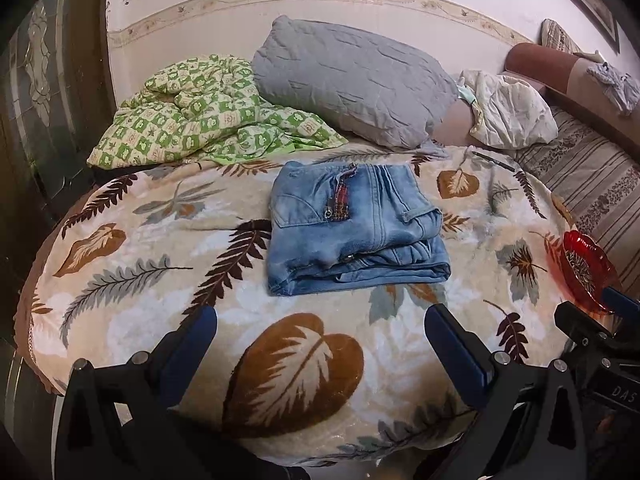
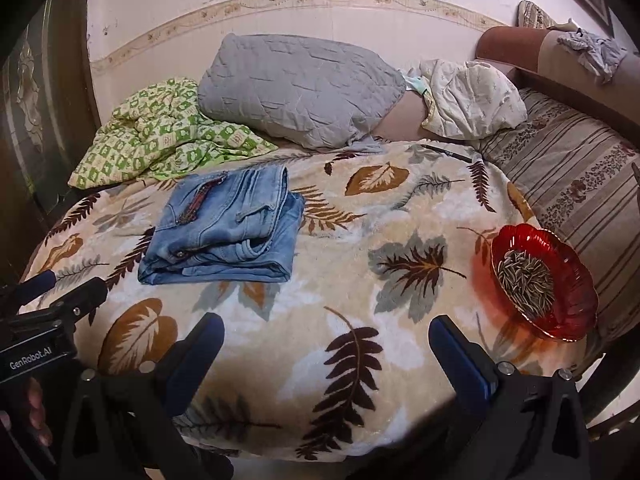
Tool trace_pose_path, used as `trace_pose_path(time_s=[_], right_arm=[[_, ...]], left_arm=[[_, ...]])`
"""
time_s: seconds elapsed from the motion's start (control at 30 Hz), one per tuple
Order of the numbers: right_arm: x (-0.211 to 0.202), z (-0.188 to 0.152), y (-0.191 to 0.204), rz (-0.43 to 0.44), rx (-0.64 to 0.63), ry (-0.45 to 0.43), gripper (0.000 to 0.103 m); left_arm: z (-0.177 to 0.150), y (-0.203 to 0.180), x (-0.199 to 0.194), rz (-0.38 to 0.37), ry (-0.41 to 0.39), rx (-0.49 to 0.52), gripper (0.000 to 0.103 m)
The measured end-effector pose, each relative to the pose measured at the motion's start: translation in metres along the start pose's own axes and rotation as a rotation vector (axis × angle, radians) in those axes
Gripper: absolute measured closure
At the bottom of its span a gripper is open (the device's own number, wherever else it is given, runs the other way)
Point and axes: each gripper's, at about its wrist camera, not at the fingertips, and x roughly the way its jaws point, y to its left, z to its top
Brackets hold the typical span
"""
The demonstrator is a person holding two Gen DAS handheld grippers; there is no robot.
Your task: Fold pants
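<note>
A pair of light blue jeans lies folded into a compact stack on the leaf-patterned blanket. In the right wrist view the jeans sit to the left of centre. My left gripper is open and empty, held back near the blanket's front edge, short of the jeans. My right gripper is open and empty, over bare blanket to the right of the jeans. Neither gripper touches the jeans.
A red glass bowl of seeds stands at the blanket's right edge, also in the left wrist view. A grey pillow, a green checked quilt and a white cloth lie behind. A pen lies at the back.
</note>
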Motion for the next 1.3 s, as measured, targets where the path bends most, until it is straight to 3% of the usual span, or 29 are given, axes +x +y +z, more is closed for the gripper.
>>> trace_pose_path(time_s=[1.3], right_arm=[[0.0059, -0.0025, 0.0028, -0.004, -0.012, 0.015, 0.0]], left_arm=[[-0.0015, -0.0054, -0.0008, -0.011, 0.023, -0.001, 0.0]])
